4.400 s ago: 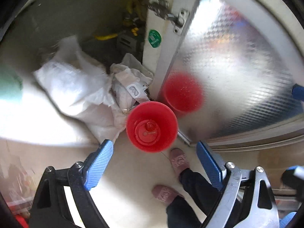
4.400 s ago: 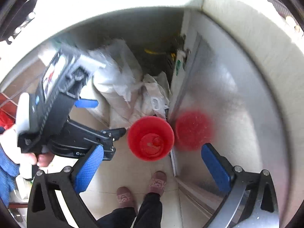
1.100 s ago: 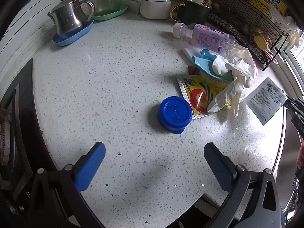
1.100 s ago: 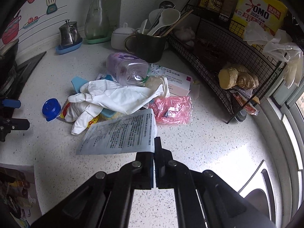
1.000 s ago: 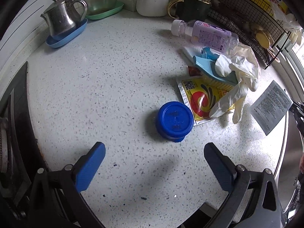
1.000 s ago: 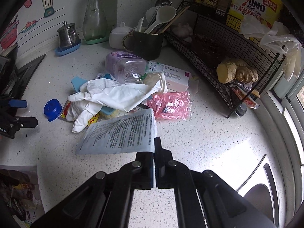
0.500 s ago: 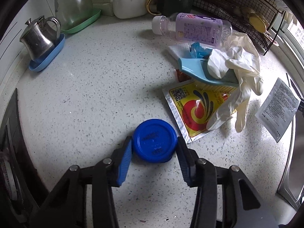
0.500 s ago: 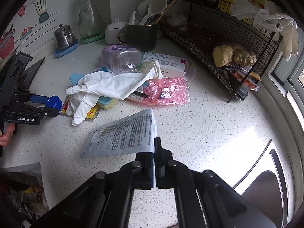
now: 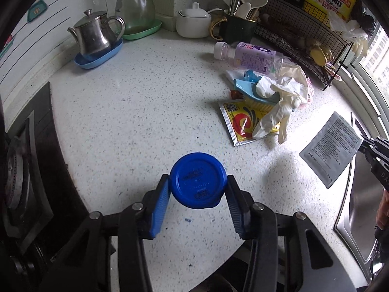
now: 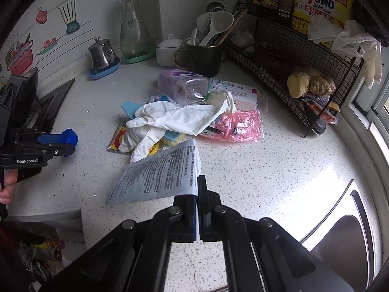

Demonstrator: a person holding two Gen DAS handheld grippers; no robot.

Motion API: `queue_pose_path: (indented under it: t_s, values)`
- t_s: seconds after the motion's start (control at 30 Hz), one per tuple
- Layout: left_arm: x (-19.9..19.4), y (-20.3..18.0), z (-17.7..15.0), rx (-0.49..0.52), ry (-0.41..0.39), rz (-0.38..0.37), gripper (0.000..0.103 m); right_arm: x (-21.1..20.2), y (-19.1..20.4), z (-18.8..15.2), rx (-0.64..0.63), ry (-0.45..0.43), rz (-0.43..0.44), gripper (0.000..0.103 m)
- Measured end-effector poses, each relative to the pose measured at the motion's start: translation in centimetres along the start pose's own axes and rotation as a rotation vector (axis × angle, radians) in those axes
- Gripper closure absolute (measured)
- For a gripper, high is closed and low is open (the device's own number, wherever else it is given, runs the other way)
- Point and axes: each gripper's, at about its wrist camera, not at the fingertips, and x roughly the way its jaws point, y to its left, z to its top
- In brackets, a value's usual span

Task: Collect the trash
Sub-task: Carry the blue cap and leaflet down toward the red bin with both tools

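My left gripper (image 9: 198, 192) is shut on a blue round lid (image 9: 198, 180) and holds it a little above the speckled white counter (image 9: 136, 112); the lid also shows in the right wrist view (image 10: 70, 135). My right gripper (image 10: 197, 194) is shut on a printed paper leaflet (image 10: 160, 177), held above the counter; the leaflet shows at the right of the left wrist view (image 9: 331, 146). A trash pile lies further back: white gloves (image 10: 175, 119), a yellow-red sachet (image 9: 243, 121), a purple bottle (image 9: 250, 54), a pink bag (image 10: 238, 126).
A steel teapot (image 9: 96, 36) on a blue dish, a glass carafe (image 10: 132, 31), a white sugar bowl (image 9: 193, 22) and a utensil mug (image 10: 204, 56) line the back. A wire rack (image 10: 304, 73) stands right. A steel sink (image 10: 345, 233) is front right, a hob (image 9: 26, 170) left.
My left gripper closed on the blue lid and has lifted it off the counter. My right gripper keeps hold of the leaflet and has pulled back a little.
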Motion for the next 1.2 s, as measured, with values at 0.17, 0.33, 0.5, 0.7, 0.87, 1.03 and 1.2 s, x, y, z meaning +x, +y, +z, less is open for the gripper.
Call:
queue_pose_path:
  t_s: [0.17,0.33,0.5,0.7,0.87,1.03,1.2]
  values:
    - [-3.7,1.3,-4.4,-0.007,-0.012,0.022,0.060,-2.3,4.5,-1.2,-0.047,-0.023,0.046,0.102]
    - [-7.2,2.4,-9.4,-0.020,-0.025,0.029,0.060,-4.4,9.0,-3.5,-0.076,-0.029,0.103,0.102]
    - [-9.2,3.1,-14.1,-0.049,-0.023,0.035,0.060,-5.9,12.9,-6.9,-0.091,-0.007,0.165,0.102]
    - [-10.4,3.6,-20.1,-0.074,-0.016,0.045,0.060,-5.8,17.0,-11.4,-0.090,0.059,0.233,0.102]
    - [-9.7,3.9,-24.2,-0.104,0.017,0.037,0.060,-4.9,19.4,-14.7,-0.126,0.107,0.241,0.102]
    - [-7.7,4.1,-27.1,-0.140,0.044,-0.008,0.060,-3.1,20.5,-17.1,-0.124,0.148,0.235,0.102]
    - [-4.2,3.3,-28.5,-0.118,0.072,-0.048,0.060,-1.2,21.3,-19.7,-0.139,0.159,0.197,0.103]
